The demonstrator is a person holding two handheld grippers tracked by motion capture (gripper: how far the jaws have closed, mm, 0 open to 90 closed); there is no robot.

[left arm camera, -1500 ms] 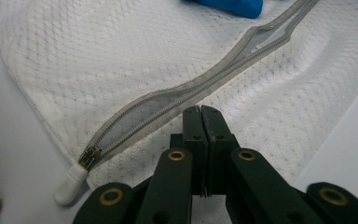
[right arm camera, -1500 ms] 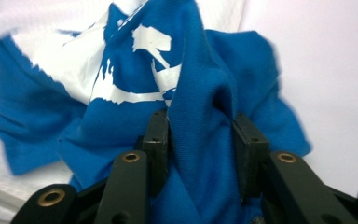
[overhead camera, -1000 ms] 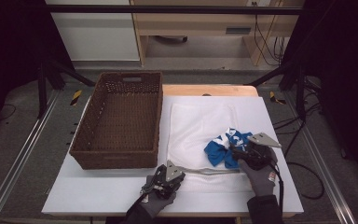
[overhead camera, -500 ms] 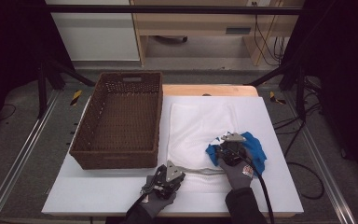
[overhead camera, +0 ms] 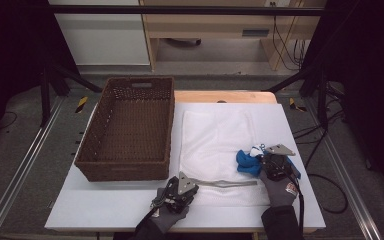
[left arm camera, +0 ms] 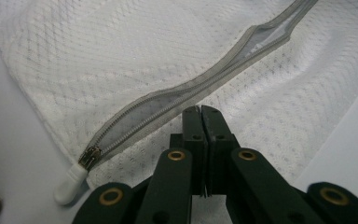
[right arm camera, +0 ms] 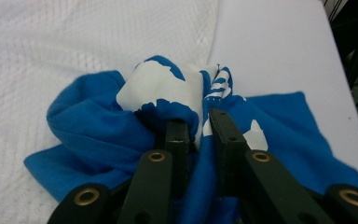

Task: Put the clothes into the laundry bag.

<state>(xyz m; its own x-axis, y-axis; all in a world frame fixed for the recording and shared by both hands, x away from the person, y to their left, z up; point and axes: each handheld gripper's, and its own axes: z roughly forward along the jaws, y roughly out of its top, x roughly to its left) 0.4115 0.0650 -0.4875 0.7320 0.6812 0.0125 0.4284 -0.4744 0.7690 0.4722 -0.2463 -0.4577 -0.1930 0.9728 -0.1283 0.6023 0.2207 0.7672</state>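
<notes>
A white mesh laundry bag [overhead camera: 215, 135] lies flat on the table, its grey zipper [overhead camera: 225, 183] running along the near edge. In the left gripper view the zipper [left arm camera: 168, 109] is partly undone and ends at a white pull [left arm camera: 70, 186]. My left gripper [left arm camera: 200, 112] is shut on the mesh just below the zipper, and it sits at the bag's near left corner [overhead camera: 191, 182]. A crumpled blue and white cloth [overhead camera: 245, 162] rests on the bag's right edge. My right gripper [right arm camera: 200, 123] is shut on a fold of this cloth [right arm camera: 88, 121], coming at it from the right [overhead camera: 261, 162].
An empty brown wicker basket [overhead camera: 125, 167] stands left of the bag. The white table [overhead camera: 105, 205] has bare surface in front of the basket and right of the cloth [right arm camera: 270, 42]. Dark frame rails and cables run along both sides of the table.
My right gripper swung left over the cloth, then came back right with the cloth held, now bunched tighter on the gripper's left. The left gripper stayed put.
</notes>
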